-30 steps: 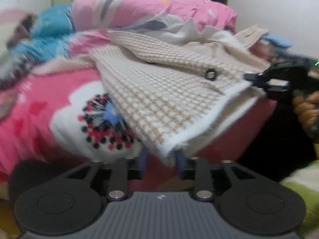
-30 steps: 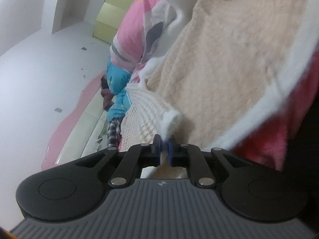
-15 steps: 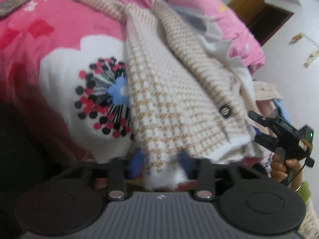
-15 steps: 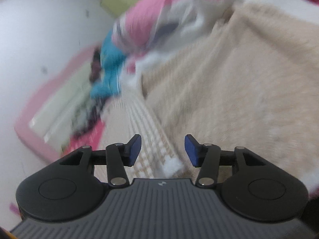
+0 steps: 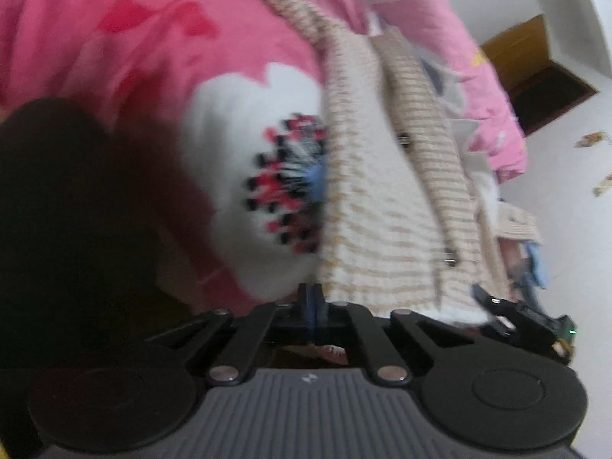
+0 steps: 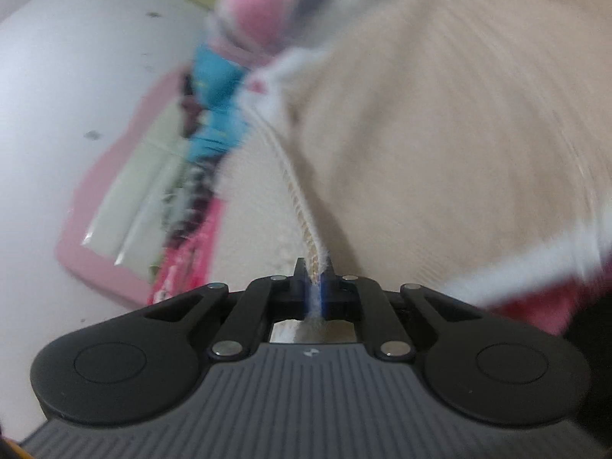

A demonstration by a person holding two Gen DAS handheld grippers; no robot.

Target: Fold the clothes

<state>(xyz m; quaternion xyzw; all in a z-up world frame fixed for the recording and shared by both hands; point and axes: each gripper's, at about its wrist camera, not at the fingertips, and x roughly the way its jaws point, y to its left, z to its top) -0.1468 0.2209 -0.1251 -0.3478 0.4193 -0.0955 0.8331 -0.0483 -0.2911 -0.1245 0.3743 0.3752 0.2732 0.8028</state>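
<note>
Right gripper (image 6: 314,287) pinching cardigan (image 6: 440,145) hem, left gripper (image 5: 313,302) closed empty

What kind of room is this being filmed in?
Most likely a bedroom in a home. A pink flowered bedspread covers what looks like a bed, a beige checked cardigan lies on it, and a rumpled pink quilt is heaped beyond.

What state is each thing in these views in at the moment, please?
Left gripper: shut, with no cloth visibly between its pads.
Right gripper: shut on the cardigan's white-trimmed edge.
Cardigan: checked beige knit, spread lengthwise on the bedspread, partly folded.
Bedspread: pink, flower-printed, under the cardigan.
Pink quilt: bunched up beyond the cardigan.
</note>
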